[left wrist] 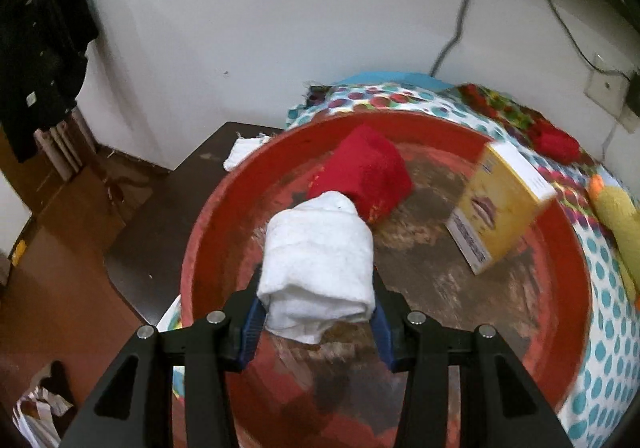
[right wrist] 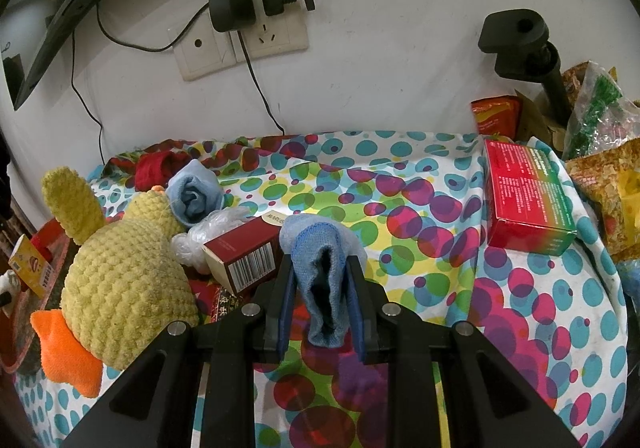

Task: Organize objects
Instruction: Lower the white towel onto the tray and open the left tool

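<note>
My left gripper (left wrist: 316, 300) clamps a rolled white towel (left wrist: 320, 268) between its blue pads, held over the red basin (left wrist: 572, 248), where a red cloth (left wrist: 364, 176) and a yellow box (left wrist: 500, 208) already lie (the box leans on the far wall). My right gripper (right wrist: 322, 300) is pinched nearly closed on a folded blue cloth (right wrist: 320, 280), above the dotted sheet (right wrist: 440, 248), with a maroon box (right wrist: 244, 256) and yellow plush toy (right wrist: 124, 280) just beside it.

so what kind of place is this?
Likely a lived-in room at home: a polka-dot cloth covers the surface, a wall socket has a charger plugged in, and dark clothes hang by the wall.
</note>
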A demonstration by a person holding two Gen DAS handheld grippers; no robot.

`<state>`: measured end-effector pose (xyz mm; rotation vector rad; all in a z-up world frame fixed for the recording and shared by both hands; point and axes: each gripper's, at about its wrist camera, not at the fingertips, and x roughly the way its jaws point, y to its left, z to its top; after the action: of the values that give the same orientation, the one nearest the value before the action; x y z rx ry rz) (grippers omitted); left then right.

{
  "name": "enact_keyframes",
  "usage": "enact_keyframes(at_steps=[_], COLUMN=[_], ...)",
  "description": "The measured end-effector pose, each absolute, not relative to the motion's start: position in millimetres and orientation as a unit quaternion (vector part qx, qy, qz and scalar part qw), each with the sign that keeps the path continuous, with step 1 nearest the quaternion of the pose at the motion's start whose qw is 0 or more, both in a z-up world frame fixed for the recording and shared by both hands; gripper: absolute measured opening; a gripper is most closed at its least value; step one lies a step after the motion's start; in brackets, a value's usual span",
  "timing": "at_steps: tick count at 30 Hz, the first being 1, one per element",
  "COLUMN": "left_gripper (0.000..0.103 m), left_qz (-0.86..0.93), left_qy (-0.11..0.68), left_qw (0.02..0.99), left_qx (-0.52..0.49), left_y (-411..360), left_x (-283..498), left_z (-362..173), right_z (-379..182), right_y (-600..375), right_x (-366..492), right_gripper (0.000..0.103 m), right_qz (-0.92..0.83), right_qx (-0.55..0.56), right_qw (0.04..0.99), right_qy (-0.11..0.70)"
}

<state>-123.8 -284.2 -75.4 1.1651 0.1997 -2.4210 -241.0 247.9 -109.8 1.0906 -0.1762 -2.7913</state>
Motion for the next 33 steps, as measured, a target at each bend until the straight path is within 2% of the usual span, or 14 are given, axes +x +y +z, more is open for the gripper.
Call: enact_keyframes(at_steps=[7,12,15,17,20,30,33], left_gripper=[0.047,0.047,0.052,0.062,0.065,0.066,0.066], left_qz=[-0.871,-0.870,-0.869,-0.869,-0.874,-0.884,-0.891], left_qy=[0.024,0.049,0.056,0.058,0.072,0.080,0.061], left_qw=[0.248,0.253,0.250,0.244,0.236,0.215,0.209], left_qx=[0.424,0.420,0.424,0.425,0.419,0.408,0.398], left_y=[-298.4,-311.9,-315.5,-316.0,-316.9,-287.4,-262.7], left_x=[-152.9,-157.1,-153.8,-151.5,-145.1,-107.8,-89.5], left_z=[-79.4,-82.2,-87.2,-90.2,-88.2,-72.9,-67.1], right_z=[-109.6,-109.7,-110.0,-109.9,-109.8,-109.3,-109.3], right_y=[248.3,248.4,248.9,249.3,249.2,251.6,250.7], right_x=[-240.5,-240.8,-241.1,-241.0,-241.0,-241.6,-242.6], right_gripper=[0.023,0.023,0.023,0.023,0.023,0.023,0.023], right_qz=[-0.928,-0.928,-0.928,-0.928,-0.928,-0.929,-0.928], right_qx=[0.362,0.363,0.363,0.363,0.363,0.361,0.363], right_qw=[0.070,0.070,0.070,0.069,0.069,0.067,0.064], right_qy=[-0.058,-0.058,-0.056,-0.054,-0.055,-0.056,-0.052])
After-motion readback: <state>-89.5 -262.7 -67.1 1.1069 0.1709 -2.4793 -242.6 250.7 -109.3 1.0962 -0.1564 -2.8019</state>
